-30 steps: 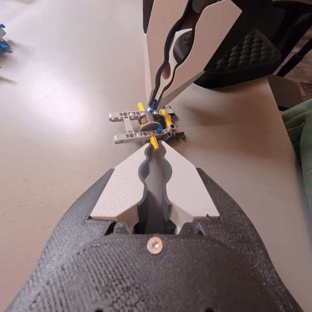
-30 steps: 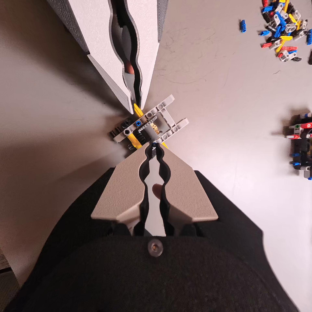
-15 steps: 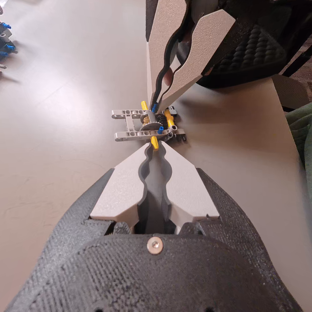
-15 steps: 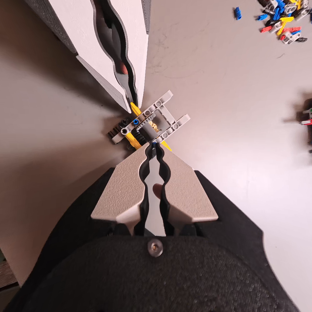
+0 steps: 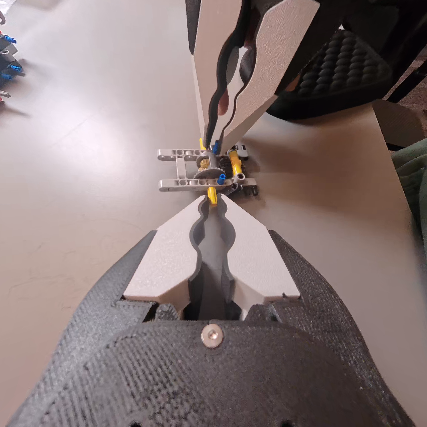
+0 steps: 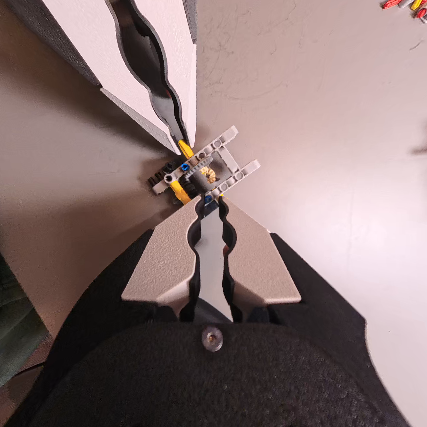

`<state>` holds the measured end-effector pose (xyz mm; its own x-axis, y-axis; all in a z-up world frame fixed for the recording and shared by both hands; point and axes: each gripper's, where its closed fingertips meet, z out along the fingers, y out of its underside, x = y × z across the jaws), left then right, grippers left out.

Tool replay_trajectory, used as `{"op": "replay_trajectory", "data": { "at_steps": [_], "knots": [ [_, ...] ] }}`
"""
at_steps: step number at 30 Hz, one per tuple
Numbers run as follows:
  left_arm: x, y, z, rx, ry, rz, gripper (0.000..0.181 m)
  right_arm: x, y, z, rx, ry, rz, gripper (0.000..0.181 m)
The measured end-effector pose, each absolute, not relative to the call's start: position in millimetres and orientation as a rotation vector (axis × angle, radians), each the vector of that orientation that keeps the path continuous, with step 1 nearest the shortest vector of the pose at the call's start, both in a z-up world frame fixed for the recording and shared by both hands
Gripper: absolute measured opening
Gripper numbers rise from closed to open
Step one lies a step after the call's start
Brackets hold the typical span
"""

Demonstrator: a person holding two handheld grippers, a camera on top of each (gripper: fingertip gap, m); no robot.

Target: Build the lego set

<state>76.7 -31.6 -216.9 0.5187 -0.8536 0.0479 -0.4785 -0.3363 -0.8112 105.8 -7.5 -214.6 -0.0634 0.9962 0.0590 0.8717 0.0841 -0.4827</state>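
Left claw [image 5: 212, 200] is pinching the near tip of the yellow axle [image 5: 212, 195] that pokes out of the grey lego frame [image 5: 182, 166] sitting on the worktop [image 5: 92, 115]. On the frame's far side, the right claw [image 5: 215, 146] comes down with a blue pin [image 5: 216, 147] between its tips. Over in the right wrist view, right claw [image 6: 210, 200] is narrowed around the blue pin [image 6: 208, 198] at the frame's [image 6: 227, 159] near beam, left claw [image 6: 184, 147] clamped on the yellow axle [image 6: 186, 149] opposite. Loose pieces [image 6: 406, 7] lie well off from the frame.

Soft even light, glare on table [image 6: 346, 208], wide-angle edge distortion, blurred edges
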Motion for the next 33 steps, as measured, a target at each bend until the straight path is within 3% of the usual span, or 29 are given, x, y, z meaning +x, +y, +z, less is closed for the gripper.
{"op": "replay_trajectory", "data": {
  "at_steps": [33],
  "knots": [
    [75.2, -30.1, -214.2, -1.976, 1.075, -0.614, 0.005, 105.7, -9.0, -210.1, -1.762, -2.063, 0.365, 0.002]
  ]
}}
